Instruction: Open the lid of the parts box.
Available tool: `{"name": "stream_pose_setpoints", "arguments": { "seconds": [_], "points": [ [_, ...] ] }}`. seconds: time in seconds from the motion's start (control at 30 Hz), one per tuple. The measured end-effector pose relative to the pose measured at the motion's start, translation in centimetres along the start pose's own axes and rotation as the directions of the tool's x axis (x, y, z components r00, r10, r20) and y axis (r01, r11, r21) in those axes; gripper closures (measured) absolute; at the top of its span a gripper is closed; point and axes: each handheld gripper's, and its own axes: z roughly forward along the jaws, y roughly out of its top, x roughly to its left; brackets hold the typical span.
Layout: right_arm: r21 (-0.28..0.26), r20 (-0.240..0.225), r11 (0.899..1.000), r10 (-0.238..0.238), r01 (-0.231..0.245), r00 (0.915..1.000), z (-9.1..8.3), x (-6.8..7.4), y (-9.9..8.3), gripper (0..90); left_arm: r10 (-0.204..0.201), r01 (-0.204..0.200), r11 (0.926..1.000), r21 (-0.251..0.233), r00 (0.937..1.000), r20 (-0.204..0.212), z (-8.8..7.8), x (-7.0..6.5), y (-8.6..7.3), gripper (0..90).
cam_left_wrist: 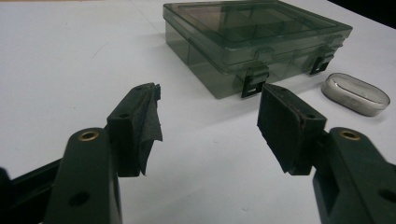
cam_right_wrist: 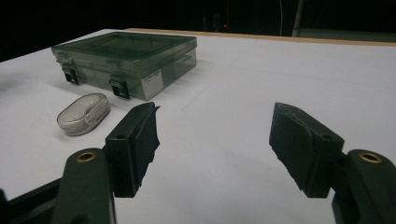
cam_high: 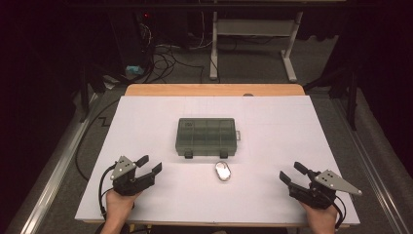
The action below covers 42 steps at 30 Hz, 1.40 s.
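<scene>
Objects on the white table (cam_high: 146,126) numbered two: one smoky, see-through compartment box (cam_high: 206,137) with its lid down and two dark latches on the near side, and one small oval case (cam_high: 223,171) of clear plastic lying just in front of the box, near its right latch. Two grippers were held low over the near edge, one in each hand. The left gripper (cam_high: 149,164) sat at the near left corner, angled toward the box, its jaws standing apart with nothing between them; in the left gripper view the box (cam_left_wrist: 252,44) and the oval case (cam_left_wrist: 355,93) lay well beyond its tips. The right gripper (cam_high: 292,173) sat at the near right corner, pointing inward, jaws likewise spread and empty. The box's contents were hard to make out through the tinted lid, and both forearms were cut off at the bottom edge of the high view.
</scene>
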Motion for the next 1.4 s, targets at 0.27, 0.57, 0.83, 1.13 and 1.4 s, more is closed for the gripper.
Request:
{"name": "stream_pose_setpoints", "arguments": {
  "seconds": [0.27,0.57,0.83,1.13,1.4],
  "points": [
    [0.004,-0.012,1.0,-0.009,0.009,0.9999,0.6,0.3,0.2,32.8,-0.001,0.001,1.0,-0.001,1.0,0.0,0.3,-0.1,0.1,38.7],
    [-0.005,-0.027,1.0,0.0,0.0,0.9996,1.0,0.3,0.3,32.6,-0.003,0.004,0.9999,-0.01,1.0,0.006,0.7,-0.2,0.3,38.7],
    [0.001,-0.04,1.0,-0.006,0.006,0.9992,1.5,0.5,0.5,32.6,-0.001,0.001,0.9999,-0.017,1.0,0.01,1.1,-0.5,0.4,38.7],
    [0.003,-0.058,1.0,-0.015,0.015,0.9982,2.4,0.8,0.7,32.6,-0.001,0.002,0.9998,-0.019,0.9998,0.018,1.6,-0.7,0.6,38.7],
    [-0.002,-0.069,1.0,-0.024,0.023,0.9973,3.4,1.0,1.0,32.8,-0.001,0.002,0.9997,-0.022,0.9996,0.027,2.2,-0.9,0.7,38.7]
  ]
}}
